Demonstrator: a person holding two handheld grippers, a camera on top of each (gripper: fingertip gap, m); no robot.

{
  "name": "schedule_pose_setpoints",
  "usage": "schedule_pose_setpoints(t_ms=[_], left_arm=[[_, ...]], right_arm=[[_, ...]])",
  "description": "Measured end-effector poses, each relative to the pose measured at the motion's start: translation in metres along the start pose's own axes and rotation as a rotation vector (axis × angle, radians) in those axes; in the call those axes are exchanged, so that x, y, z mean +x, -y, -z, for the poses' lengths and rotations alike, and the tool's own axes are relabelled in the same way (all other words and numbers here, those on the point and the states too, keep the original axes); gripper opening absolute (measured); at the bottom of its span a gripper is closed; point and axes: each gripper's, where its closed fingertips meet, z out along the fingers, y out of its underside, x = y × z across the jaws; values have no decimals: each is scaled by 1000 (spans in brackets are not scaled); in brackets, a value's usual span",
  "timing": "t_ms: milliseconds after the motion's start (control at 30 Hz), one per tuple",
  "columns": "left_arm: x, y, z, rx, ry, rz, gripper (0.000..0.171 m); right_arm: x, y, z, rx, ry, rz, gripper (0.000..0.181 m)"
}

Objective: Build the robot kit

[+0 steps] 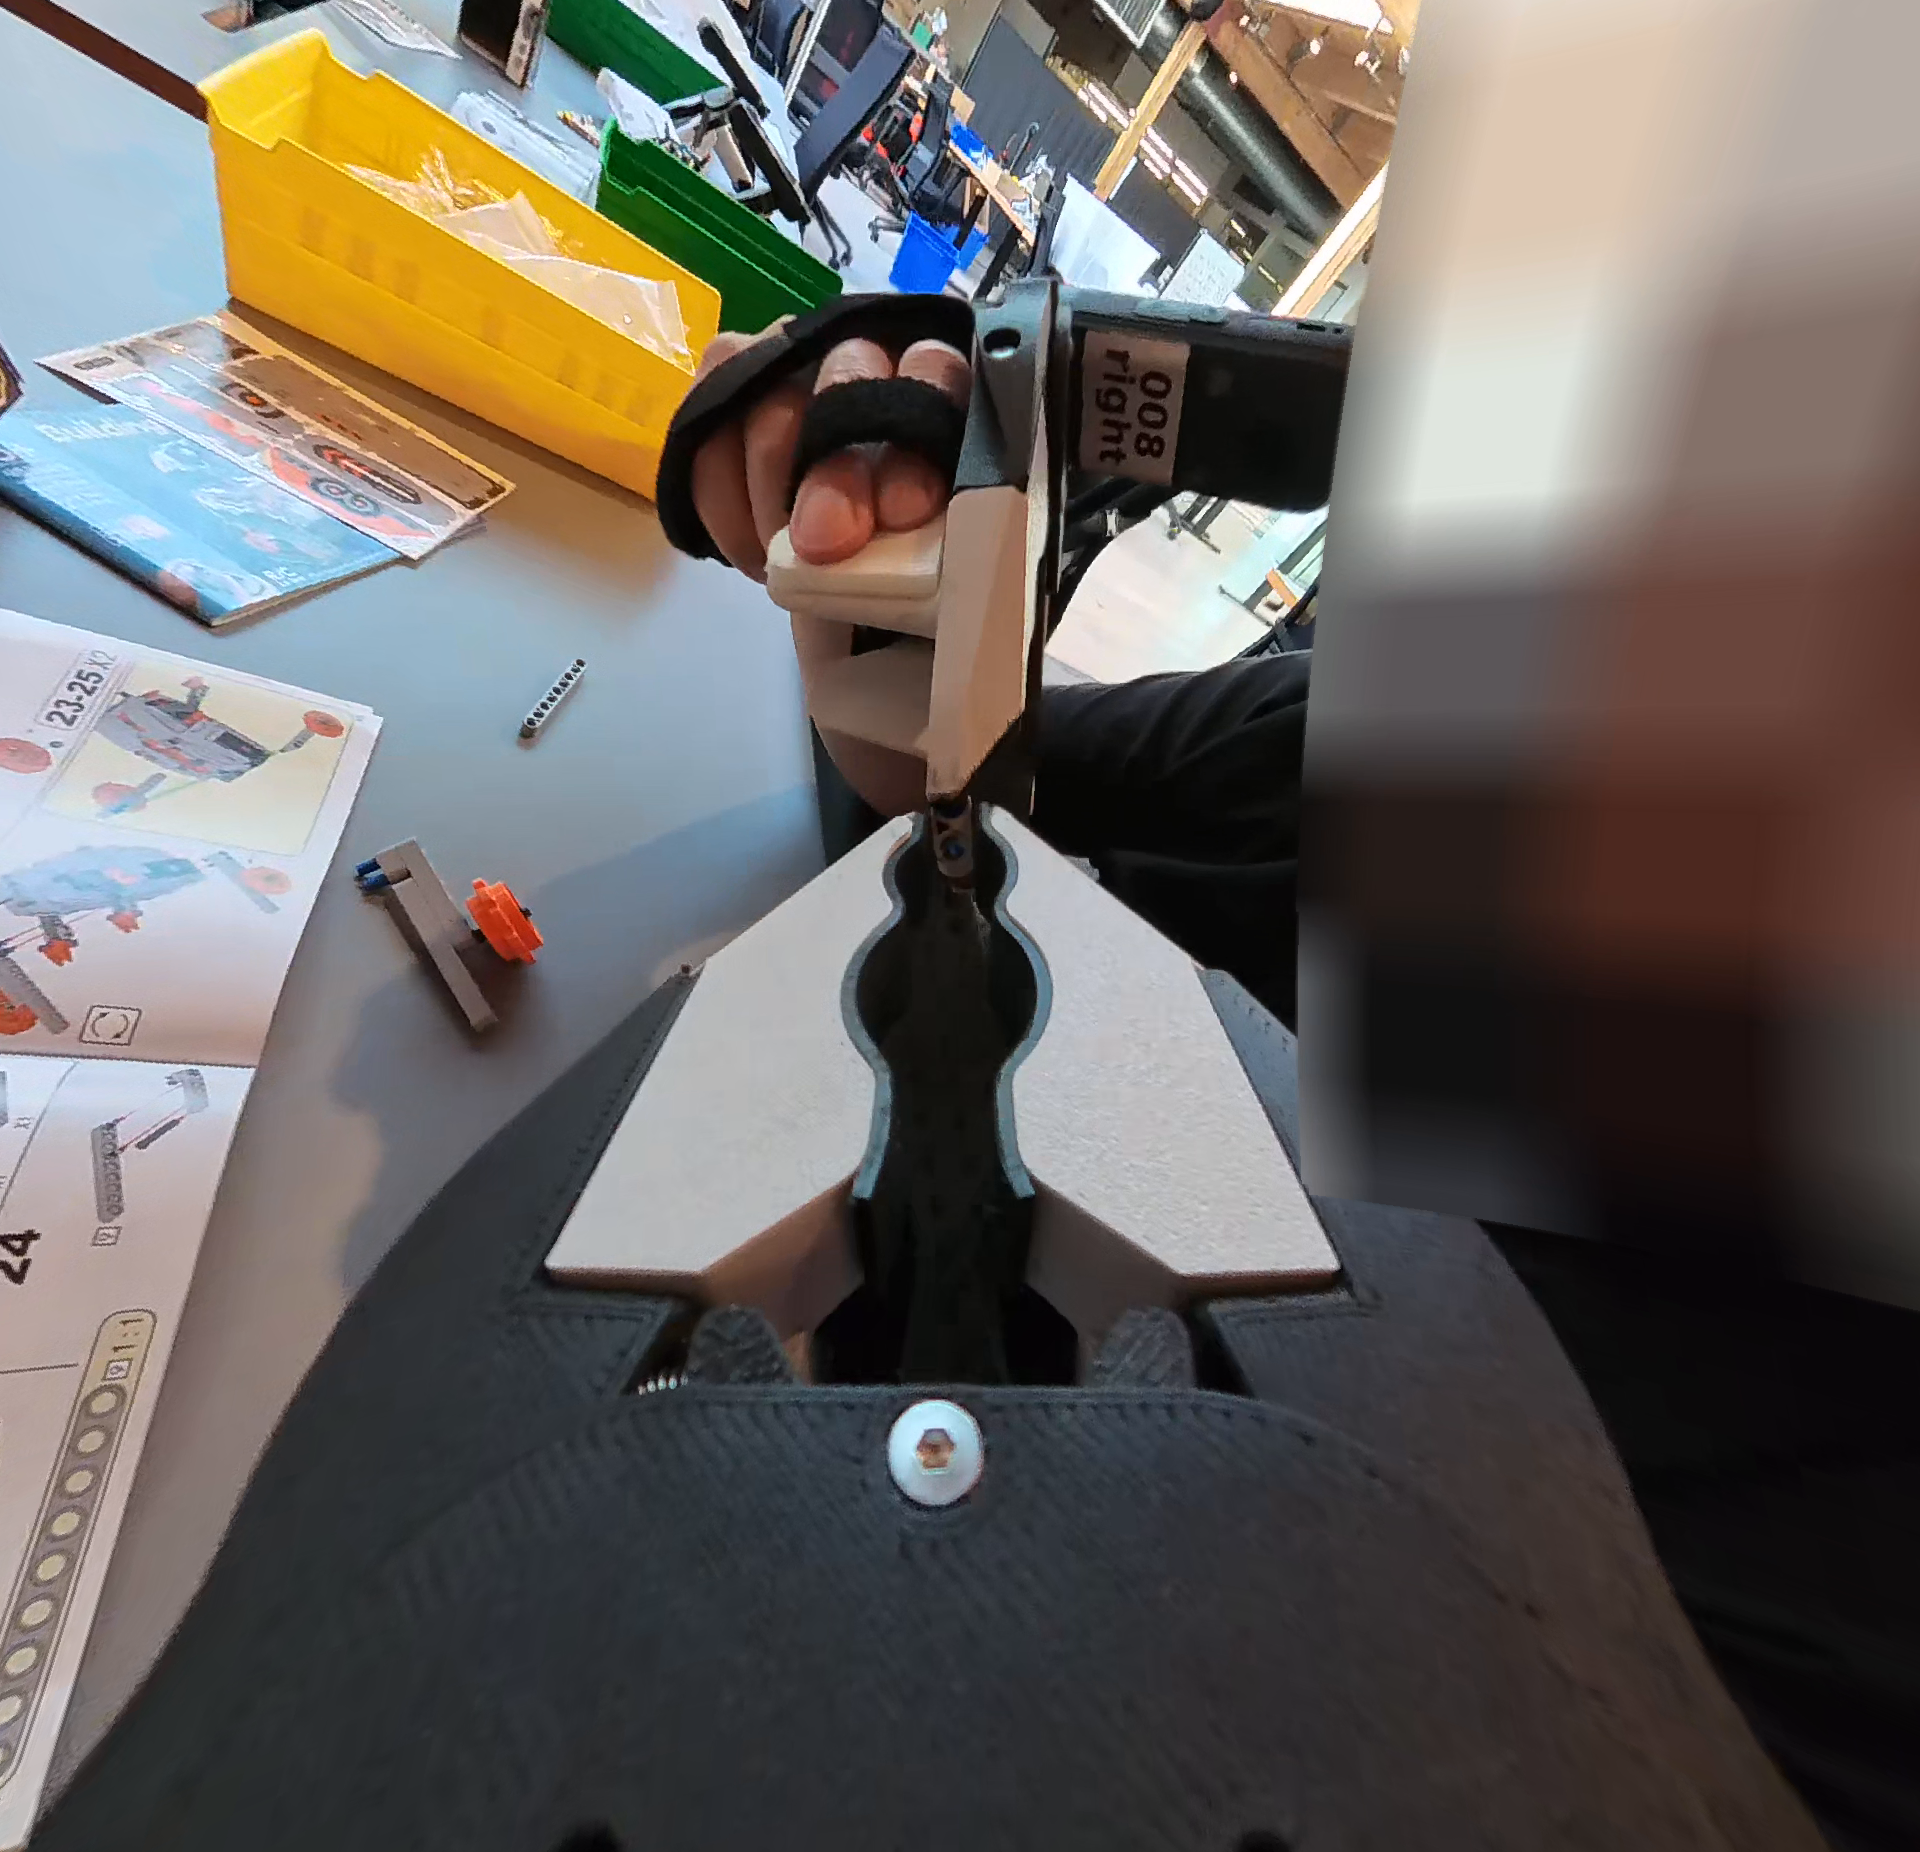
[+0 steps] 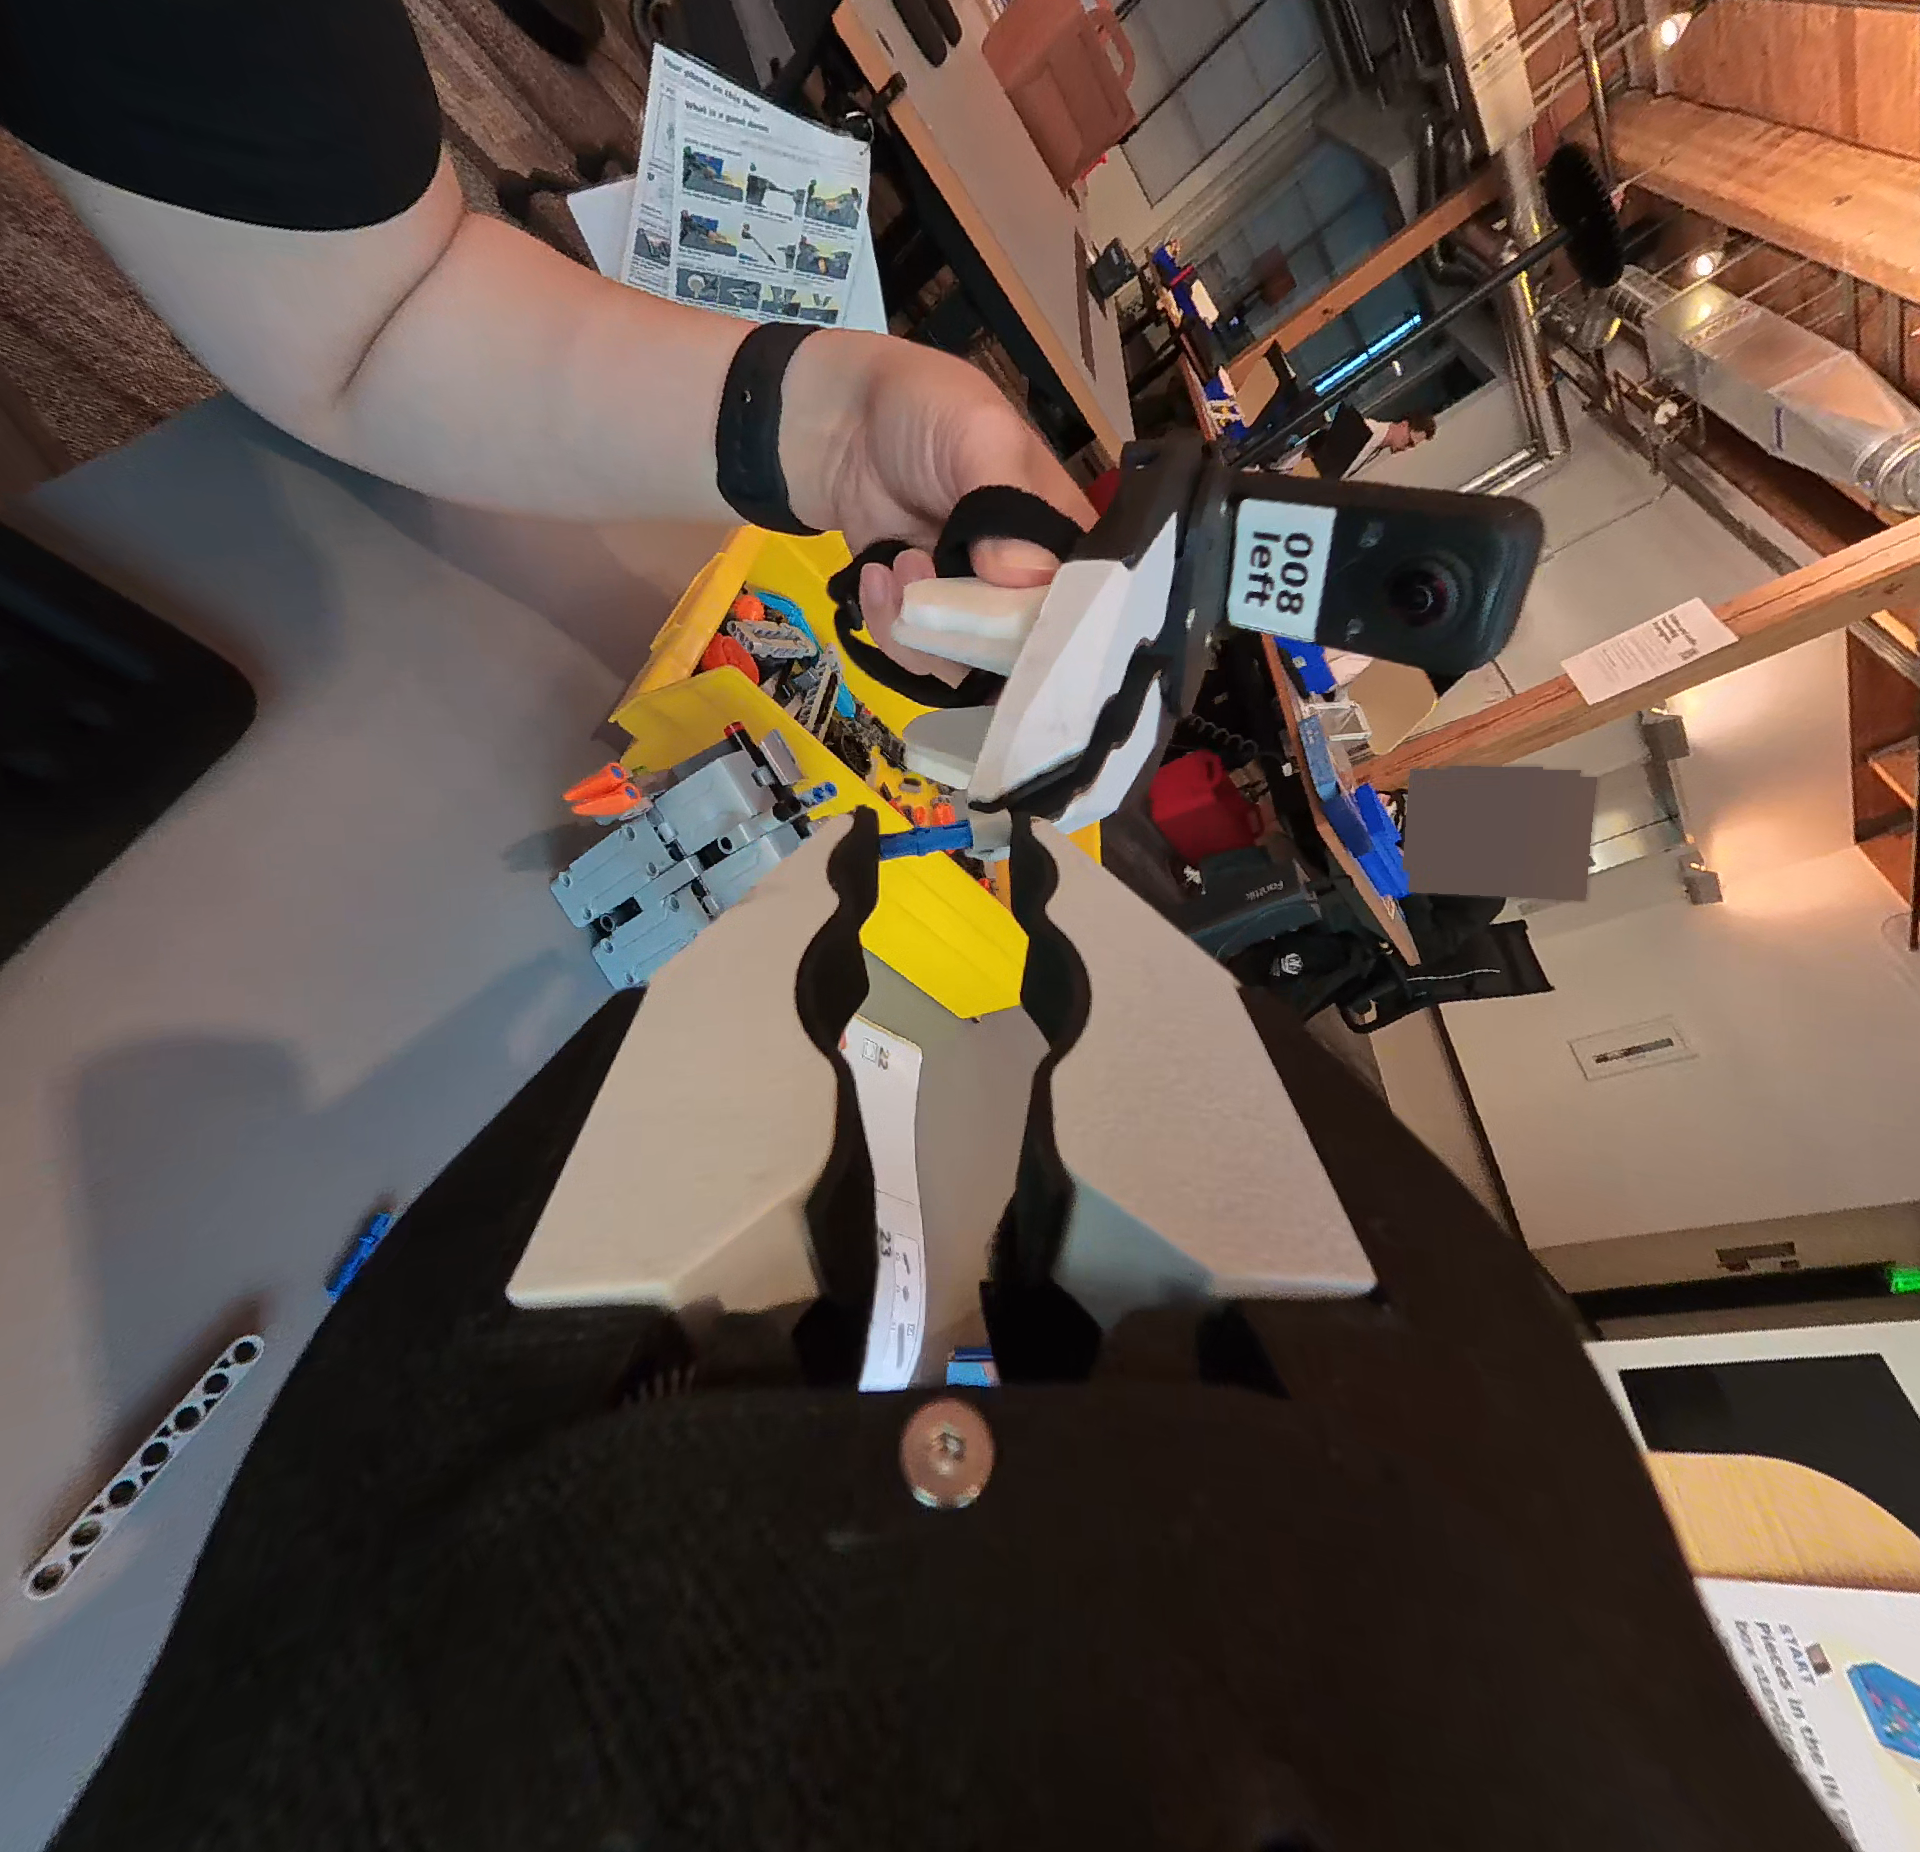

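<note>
My left gripper (image 1: pixel 951 834) is shut on a small grey piece (image 1: pixel 954 846) at its fingertips. The right gripper (image 1: pixel 948 794) comes down from above and meets that piece tip to tip. In the right wrist view my right gripper (image 2: pixel 935 834) is shut endwise on a blue pin (image 2: pixel 920 844). The pin joins the grey piece (image 2: pixel 989 836), which the left gripper (image 2: pixel 1000 803) pinches from the upper right. Both are held in the air above the grey table (image 1: pixel 644 763). A person's hands hold both grippers.
On the table lie a grey beam (image 1: pixel 553 699), a small grey and orange assembly (image 1: pixel 457 929), instruction sheets (image 1: pixel 156 846), a booklet (image 1: pixel 208 514), a yellow bin (image 1: pixel 436 244) and a green bin (image 1: pixel 717 233). The right wrist view shows a grey model (image 2: pixel 675 857), a parts bin (image 2: pixel 935 929), a white beam (image 2: pixel 145 1459). Both grippers' tips are close together, under 4 cm apart.
</note>
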Motion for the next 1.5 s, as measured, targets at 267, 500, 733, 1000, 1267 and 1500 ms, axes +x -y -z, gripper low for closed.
schedule_pose_setpoints(t_ms=[267, 500, 733, 1000, 1267, 1500], left_arm=[[-6, 16, 6, 108, 37, -43, 6], [-6, 21, 9, 151, 26, -37, 7], [-6, 21, 8, 142, 50, -63, 5], [-5, 24, 9, 161, 39, -60, 5], [-1, 26, 12, 177, 39, -50, 6], [1, 27, 13, 178, 35, -50, 6]], right_arm=[[16, -6, -1, -23, -100, 1, 24], [23, -6, -1, -34, -160, 38, 24], [26, -5, 0, -28, -186, 45, 24], [27, -5, 1, -15, -186, 37, 25], [30, 1, 3, 2, -244, 103, 23], [31, 4, 4, 12, -259, 124, 20]])
